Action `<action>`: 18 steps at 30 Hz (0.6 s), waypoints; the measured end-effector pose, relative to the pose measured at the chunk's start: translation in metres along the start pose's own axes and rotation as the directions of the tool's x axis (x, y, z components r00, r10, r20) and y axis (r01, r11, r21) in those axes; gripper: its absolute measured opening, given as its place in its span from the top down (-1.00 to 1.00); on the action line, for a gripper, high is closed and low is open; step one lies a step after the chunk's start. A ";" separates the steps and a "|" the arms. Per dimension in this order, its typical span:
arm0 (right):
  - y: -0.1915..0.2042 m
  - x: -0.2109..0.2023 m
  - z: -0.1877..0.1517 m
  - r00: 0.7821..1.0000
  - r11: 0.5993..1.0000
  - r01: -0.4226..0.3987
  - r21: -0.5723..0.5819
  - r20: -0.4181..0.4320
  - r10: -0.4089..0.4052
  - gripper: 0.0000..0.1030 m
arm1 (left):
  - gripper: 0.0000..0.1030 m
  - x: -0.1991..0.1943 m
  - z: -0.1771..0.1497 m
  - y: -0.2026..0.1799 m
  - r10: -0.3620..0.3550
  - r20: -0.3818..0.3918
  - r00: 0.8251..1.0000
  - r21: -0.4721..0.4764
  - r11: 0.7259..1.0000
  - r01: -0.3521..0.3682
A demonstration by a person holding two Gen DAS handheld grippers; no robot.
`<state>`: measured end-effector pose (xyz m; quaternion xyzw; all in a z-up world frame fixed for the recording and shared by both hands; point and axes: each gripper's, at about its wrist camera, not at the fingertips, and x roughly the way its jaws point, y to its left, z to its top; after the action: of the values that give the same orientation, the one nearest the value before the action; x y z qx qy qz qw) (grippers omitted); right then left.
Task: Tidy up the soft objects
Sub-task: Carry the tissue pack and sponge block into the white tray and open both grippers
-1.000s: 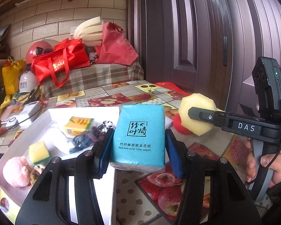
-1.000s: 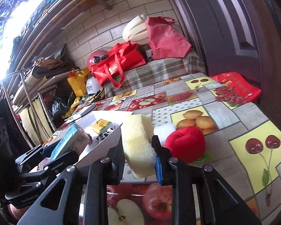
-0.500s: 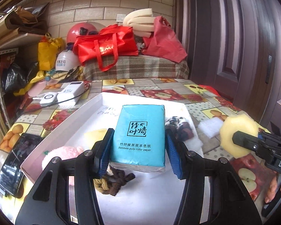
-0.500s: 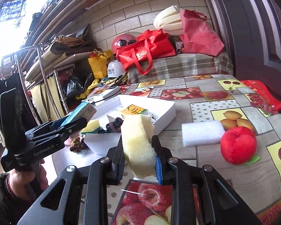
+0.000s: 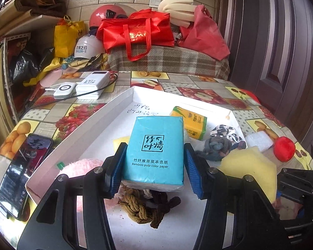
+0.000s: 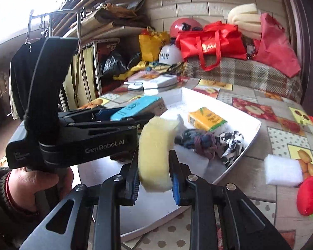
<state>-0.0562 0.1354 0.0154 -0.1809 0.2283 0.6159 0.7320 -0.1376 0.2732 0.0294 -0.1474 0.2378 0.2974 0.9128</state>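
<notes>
Tray [image 5: 123, 102] lay directly below both loads: left gripper [image 5: 154, 170] clamped the blue tissue pack [image 5: 155, 148] at centre frame; right gripper [image 6: 154, 179] clamped the upright yellow sponge [image 6: 154, 152] lower centre, near the tray's edge.

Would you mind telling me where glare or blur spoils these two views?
Left wrist view: the white tray floor is blown out by glare near the far rim, but the blue tissue pack print stays sharp. Right wrist view: the window at top left is overexposed, and the yellow sponge looks softly blurred.
</notes>
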 end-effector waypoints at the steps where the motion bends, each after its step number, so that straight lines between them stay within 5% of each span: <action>1: -0.002 0.007 0.000 0.999 1.000 -0.022 0.013 -0.036 0.022 0.54 | -0.04 0.002 0.000 0.001 0.001 -0.007 1.000 -0.003 1.000 -0.001; 13: -0.043 0.033 0.013 0.992 0.979 0.110 0.174 -0.079 -0.097 0.51 | -0.09 0.002 0.005 0.013 0.041 0.019 0.999 -0.030 0.999 -0.040; 14: -0.042 0.031 0.013 0.992 0.979 0.117 0.168 -0.073 -0.105 0.35 | -0.11 -0.001 0.005 0.013 0.053 0.035 0.998 -0.032 0.998 -0.052; 15: -0.040 0.029 0.013 0.990 0.978 0.130 0.161 -0.067 -0.120 -0.25 | -0.19 -0.006 0.004 0.013 0.068 0.057 0.996 -0.034 0.997 -0.066; 16: -0.037 0.028 0.014 0.989 0.978 0.143 0.152 -0.060 -0.136 -0.61 | -0.31 -0.010 0.003 0.013 0.081 0.081 0.993 -0.036 0.996 -0.079; 18: -0.029 0.023 0.016 0.988 0.981 0.157 0.114 -0.023 -0.155 -1.00 | -0.94 -0.019 0.002 0.013 0.102 0.123 0.987 -0.039 0.994 -0.098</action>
<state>-0.0223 0.1578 0.0151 -0.1597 0.2538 0.5412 0.7856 -0.1578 0.2754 0.0394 -0.1312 0.1823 0.3555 0.9073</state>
